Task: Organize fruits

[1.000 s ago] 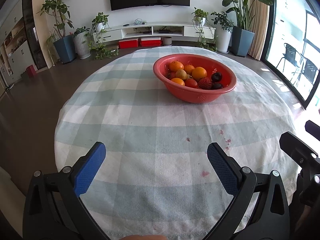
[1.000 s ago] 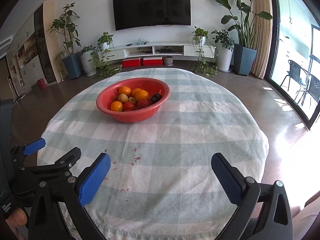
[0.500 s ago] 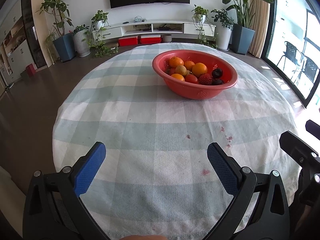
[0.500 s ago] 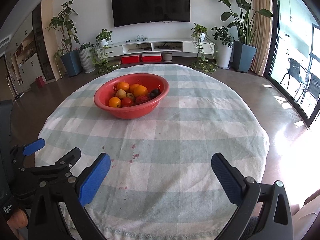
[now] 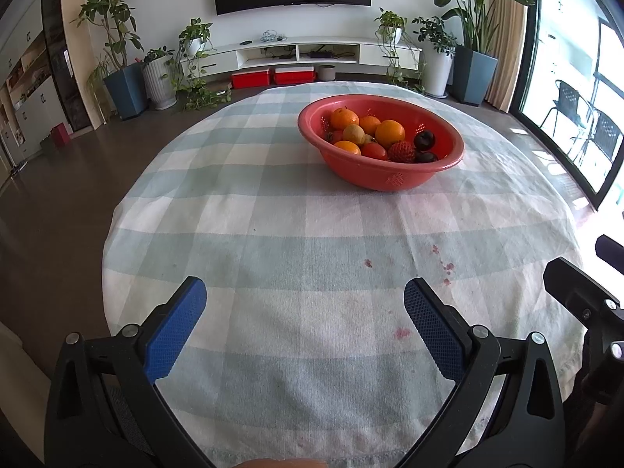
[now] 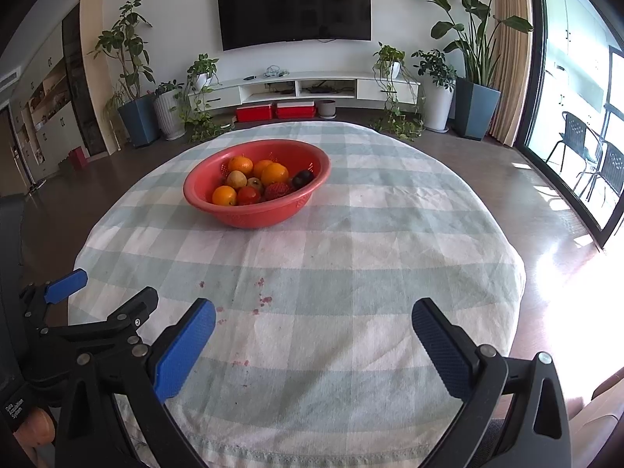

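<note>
On the far half of the round counter (image 6: 390, 234), under its pale checked cloth, sits a red colander bowl (image 5: 390, 177), and every fruit in view lies inside it: 4 oranges (image 5: 390, 132) or so, a yellowish fruit, a red tomato-like one (image 5: 373, 151), a strawberry (image 5: 400, 151) and 2 dark plums (image 5: 424, 139). No fruit shows loose on the cloth, only some reddish stains near the front.

Both tools hover low at the near edge, well apart from the bowl. The left gripper (image 5: 304, 312) has its jaws spread wide with nothing between them, and the right gripper (image 6: 314, 331) is likewise agape and empty.

With all the fruit gathered in the bowl, this could be the sorted result with the hands drawn away, or a heap waiting to be sorted out; the scene fits either, so I would not name a move.

If any piece is to be handled, I judge care is owed to the pile: the fruits touch and lean on one another, so lifting a low one may roll the rest. The strawberry and plums look soft and want a gentle squeeze; the oranges are round and could slip from flat pads unless taken across the middle.
</note>
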`<action>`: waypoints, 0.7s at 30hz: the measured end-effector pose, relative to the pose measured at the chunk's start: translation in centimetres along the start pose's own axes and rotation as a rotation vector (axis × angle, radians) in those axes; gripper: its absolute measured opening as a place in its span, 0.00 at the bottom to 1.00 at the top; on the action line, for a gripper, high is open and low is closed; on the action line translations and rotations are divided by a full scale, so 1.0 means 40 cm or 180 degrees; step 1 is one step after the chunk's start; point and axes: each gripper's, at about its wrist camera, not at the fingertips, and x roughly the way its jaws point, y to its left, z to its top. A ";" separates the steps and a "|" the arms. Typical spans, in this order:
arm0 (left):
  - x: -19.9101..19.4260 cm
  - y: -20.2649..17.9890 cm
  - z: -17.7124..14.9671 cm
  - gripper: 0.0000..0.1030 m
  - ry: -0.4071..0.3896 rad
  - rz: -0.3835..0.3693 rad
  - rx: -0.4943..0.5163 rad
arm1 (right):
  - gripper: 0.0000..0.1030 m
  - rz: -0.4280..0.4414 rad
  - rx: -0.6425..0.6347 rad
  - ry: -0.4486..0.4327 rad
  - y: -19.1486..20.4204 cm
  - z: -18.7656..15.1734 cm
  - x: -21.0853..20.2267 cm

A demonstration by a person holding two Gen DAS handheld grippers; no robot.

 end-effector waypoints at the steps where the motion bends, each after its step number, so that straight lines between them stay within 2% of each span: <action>1: 0.001 0.000 -0.001 1.00 -0.0001 0.0004 -0.0003 | 1.00 -0.0002 0.0000 0.0003 0.001 -0.001 0.001; 21: -0.001 0.001 -0.002 1.00 0.0000 0.0004 0.0001 | 1.00 -0.0031 0.0004 0.0043 -0.004 -0.011 0.006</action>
